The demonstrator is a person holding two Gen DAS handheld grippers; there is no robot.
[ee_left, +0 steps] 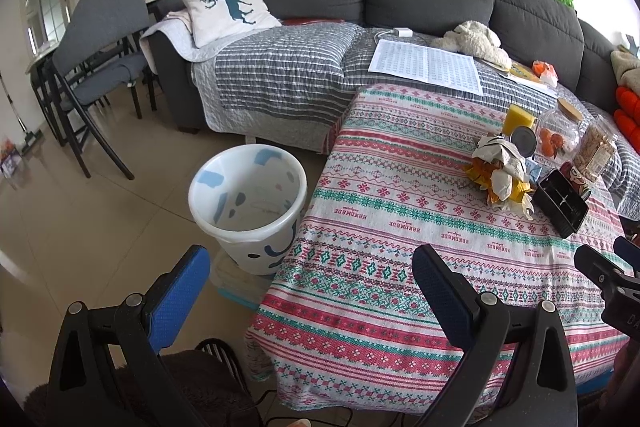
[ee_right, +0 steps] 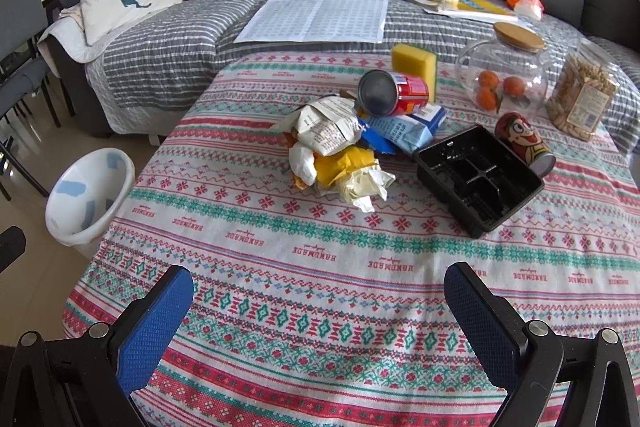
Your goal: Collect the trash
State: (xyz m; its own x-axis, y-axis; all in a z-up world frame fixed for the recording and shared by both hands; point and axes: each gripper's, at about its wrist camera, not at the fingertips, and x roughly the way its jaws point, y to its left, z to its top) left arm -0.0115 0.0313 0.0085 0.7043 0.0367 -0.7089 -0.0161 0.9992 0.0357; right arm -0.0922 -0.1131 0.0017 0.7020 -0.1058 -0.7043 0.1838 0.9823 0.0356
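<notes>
Both the left gripper and right gripper hover spread wide and empty. Beyond, crumpled paper wrappers, a black plastic tray and red can await; the white plastic bin looks nearly empty.

The table itself is wholly hidden under the cloth. Crumpled wrappers cover the lower part of the red can and much of the blue packet. The tray hides the base of the cartoon can. The cloth's edge hides part of the bin in the right wrist view. Print on the paper sheet is too small to read. The snack jar's label is blurred. In the left wrist view, the frame's right edge cuts off the other gripper.
</notes>
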